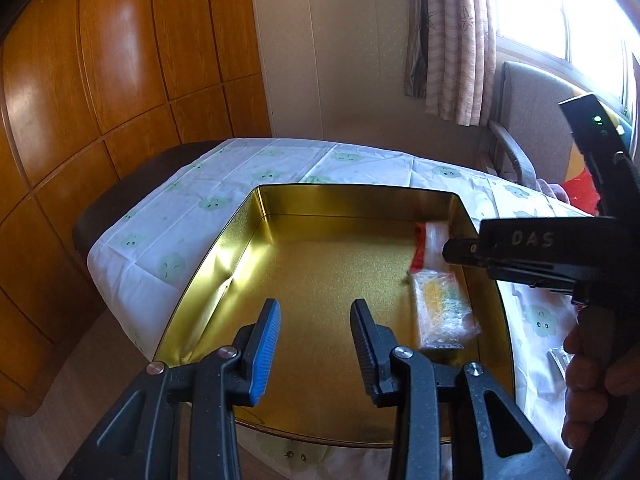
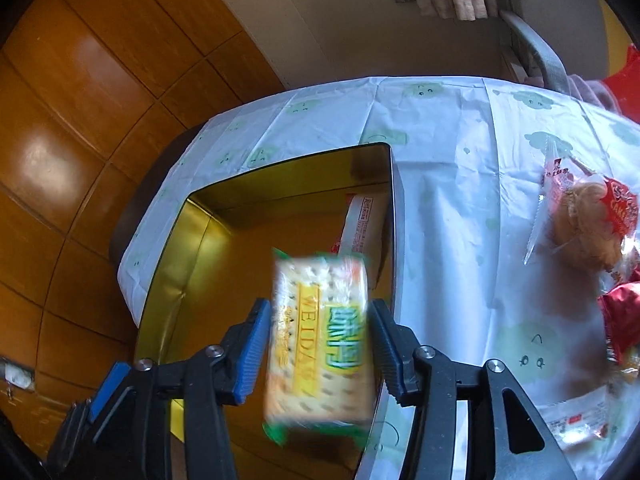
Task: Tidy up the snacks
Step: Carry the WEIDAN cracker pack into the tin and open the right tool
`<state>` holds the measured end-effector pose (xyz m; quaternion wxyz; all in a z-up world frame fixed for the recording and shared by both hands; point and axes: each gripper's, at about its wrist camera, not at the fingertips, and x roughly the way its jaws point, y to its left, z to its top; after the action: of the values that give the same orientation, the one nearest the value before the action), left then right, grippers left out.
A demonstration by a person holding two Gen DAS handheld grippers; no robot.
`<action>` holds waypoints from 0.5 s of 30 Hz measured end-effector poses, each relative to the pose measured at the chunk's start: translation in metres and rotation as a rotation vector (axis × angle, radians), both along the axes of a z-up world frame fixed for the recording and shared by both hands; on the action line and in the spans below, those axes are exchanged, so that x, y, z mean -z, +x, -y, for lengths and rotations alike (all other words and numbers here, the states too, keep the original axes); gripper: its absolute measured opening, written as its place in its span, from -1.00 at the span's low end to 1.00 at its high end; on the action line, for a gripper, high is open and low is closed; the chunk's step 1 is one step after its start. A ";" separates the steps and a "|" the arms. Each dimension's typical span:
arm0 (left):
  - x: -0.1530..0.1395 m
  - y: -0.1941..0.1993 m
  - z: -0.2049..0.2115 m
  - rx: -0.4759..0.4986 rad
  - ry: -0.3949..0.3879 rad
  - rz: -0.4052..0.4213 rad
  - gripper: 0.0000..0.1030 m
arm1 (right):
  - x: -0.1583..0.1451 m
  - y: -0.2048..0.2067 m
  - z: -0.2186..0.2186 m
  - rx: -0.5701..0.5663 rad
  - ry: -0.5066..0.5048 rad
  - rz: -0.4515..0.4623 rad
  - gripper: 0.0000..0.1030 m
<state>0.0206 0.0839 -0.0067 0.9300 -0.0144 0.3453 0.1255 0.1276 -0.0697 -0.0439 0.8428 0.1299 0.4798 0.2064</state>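
A gold tin stands open on the table. A yellow-and-green cracker packet shows blurred inside the tin by its right wall, below and apart from my right gripper. In the right wrist view the same cracker packet sits between the parted fingers of my right gripper, over the tin, and the pads do not press on it. A red-and-white packet leans in the tin's far right corner. My left gripper hovers open over the tin's near side, holding nothing.
A white cloth with green prints covers the table. Right of the tin lie a bagged cake and red wrappers. A hand holds the right gripper. A chair stands behind, a wooden wardrobe on the left.
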 end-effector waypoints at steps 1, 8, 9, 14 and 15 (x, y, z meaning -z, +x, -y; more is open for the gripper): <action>0.000 0.000 0.000 -0.001 0.000 0.000 -0.29 | -0.001 0.000 0.001 0.001 0.010 0.004 0.16; -0.001 0.000 0.002 0.004 0.007 0.006 -0.29 | -0.019 -0.022 0.017 0.021 0.021 0.089 0.17; -0.001 -0.001 0.002 0.005 0.007 0.007 -0.28 | -0.021 -0.026 0.020 0.023 0.018 0.102 0.17; -0.004 -0.003 0.007 0.018 0.013 0.014 -0.29 | -0.031 -0.046 0.038 0.051 -0.007 0.168 0.24; -0.005 -0.003 0.009 0.023 0.013 0.015 -0.29 | -0.033 -0.049 0.043 0.060 -0.008 0.176 0.28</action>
<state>0.0175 0.0754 -0.0021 0.9340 -0.0052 0.3374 0.1171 0.0782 -0.1125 -0.0113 0.8880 0.1220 0.4009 0.1897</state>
